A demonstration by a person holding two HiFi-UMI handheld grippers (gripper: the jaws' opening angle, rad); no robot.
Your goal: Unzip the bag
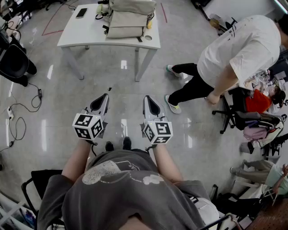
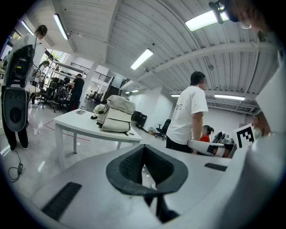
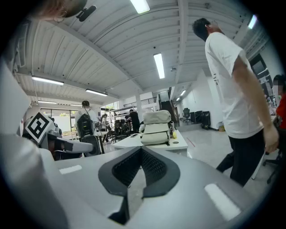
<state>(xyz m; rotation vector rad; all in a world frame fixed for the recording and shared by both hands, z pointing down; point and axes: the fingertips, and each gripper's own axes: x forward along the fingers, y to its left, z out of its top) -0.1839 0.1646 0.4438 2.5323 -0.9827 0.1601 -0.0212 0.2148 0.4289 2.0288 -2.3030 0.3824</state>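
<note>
A beige backpack stands on a white table at the far end of the floor, well beyond both grippers. In the left gripper view the bag rests on the table, far off and left of centre. The right gripper view has the bag straight ahead above the jaws. My left gripper and right gripper are held side by side at waist height, pointing toward the table. The left gripper has its pads together with nothing between them; so does the right gripper.
A person in a white T-shirt bends over at the right, near office chairs with clothes. A phone lies on the table's left end. Cables trail on the floor at left beside a black chair.
</note>
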